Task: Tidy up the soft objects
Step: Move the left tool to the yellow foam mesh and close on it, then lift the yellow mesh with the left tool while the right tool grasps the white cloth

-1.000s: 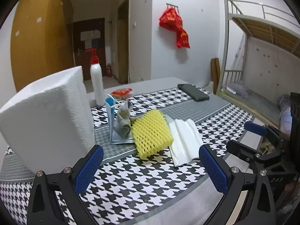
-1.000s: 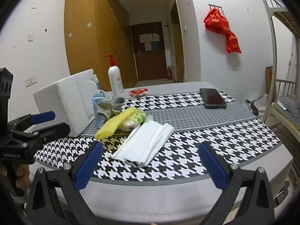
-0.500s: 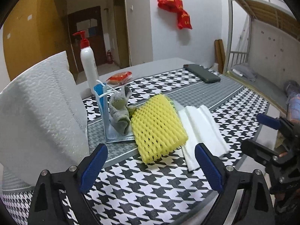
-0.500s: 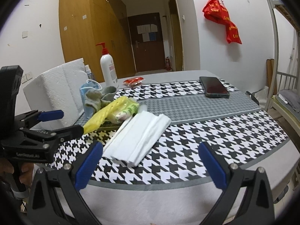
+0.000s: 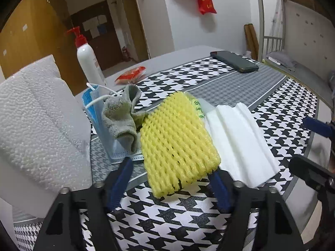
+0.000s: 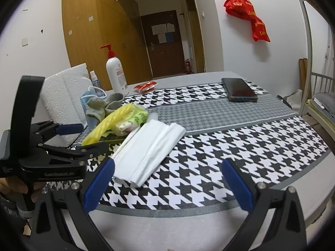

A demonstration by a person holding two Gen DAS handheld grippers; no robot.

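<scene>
The left hand-held gripper (image 5: 171, 179) has come forward and down toward the pile of soft things since a second ago, when it hung back with its jaws at their widest. Now the yellow foam net (image 5: 178, 138) fills the middle of its view, and the jaws are closing, standing at a middling width on either side of the net's near end. The blue pads (image 5: 120, 179) do not yet press on the net, as far as the left wrist view shows; the near corner of the net lies between them, still flat on the counter (image 5: 167, 215).

The net rests on the houndstooth cloth, overlapping a green-printed packet (image 6: 136, 119) beneath it and touching the folded white paper towel (image 5: 236, 138) on its right. Just to its left a grey sock (image 5: 123, 119) slumps against a blue face mask (image 5: 98, 115), with a big white block of tissue (image 5: 33, 125) beyond.

The right hand-held gripper (image 6: 167, 179) has barely moved. It hovers with jaws wide and nothing between them, near the front edge of the counter, its left pad just beside the near end of the paper towel.

In my judgement the first pick is under way: the left side is about to pinch the foam net, which will squash easily and may drag the packet along.
</scene>
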